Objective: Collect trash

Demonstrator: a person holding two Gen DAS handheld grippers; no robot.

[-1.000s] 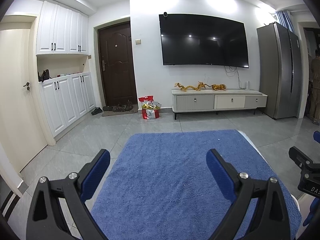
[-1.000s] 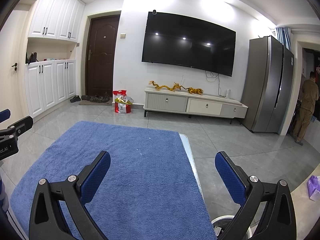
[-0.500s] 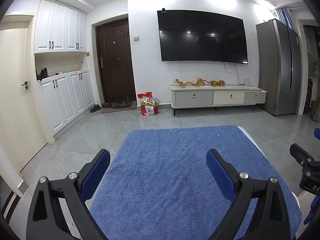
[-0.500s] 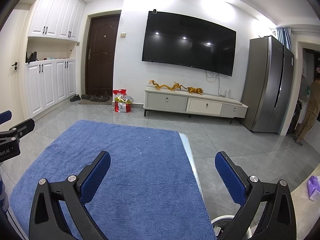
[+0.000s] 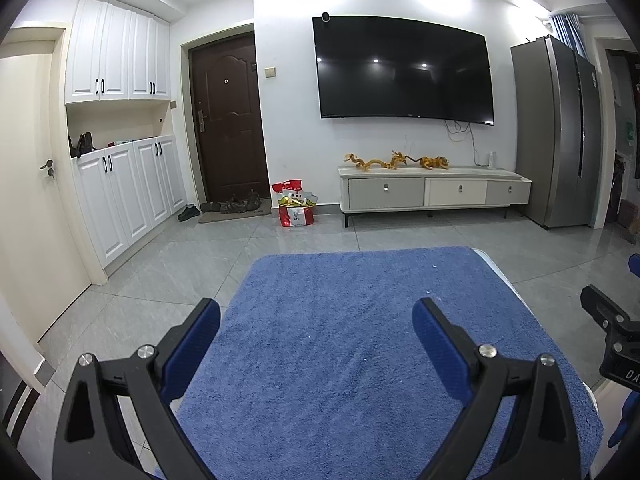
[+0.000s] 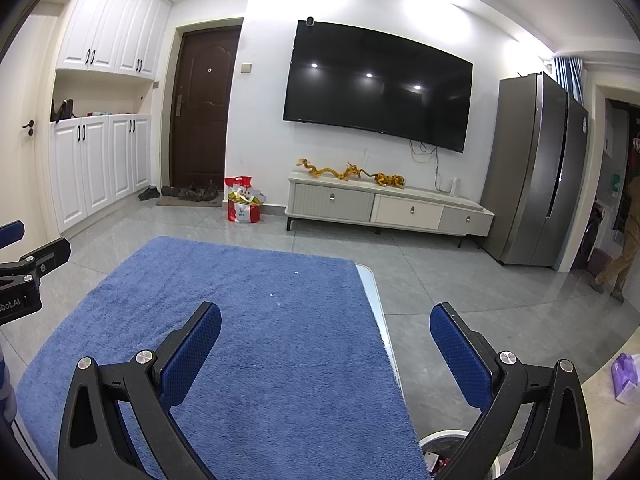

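Note:
My left gripper (image 5: 316,316) is open and empty above a table covered by a blue towel (image 5: 360,340). My right gripper (image 6: 326,320) is open and empty over the towel's right edge (image 6: 280,320). A few tiny white specks (image 6: 296,272) lie on the towel; no larger trash shows on it. A white bin (image 6: 444,442) with some red scraps inside stands on the floor below the right gripper. Each gripper shows at the edge of the other's view.
A red and white bag (image 5: 296,208) full of packaging stands on the floor by the dark door (image 5: 228,120). A TV cabinet (image 5: 432,192), a grey fridge (image 5: 560,132) and white cupboards (image 5: 120,184) line the walls. A purple pack (image 6: 624,376) lies at right. A person (image 6: 626,248) stands far right.
Both grippers stay open and nearly still. The left view has tilted slightly. The person at far right has shifted in the doorway.

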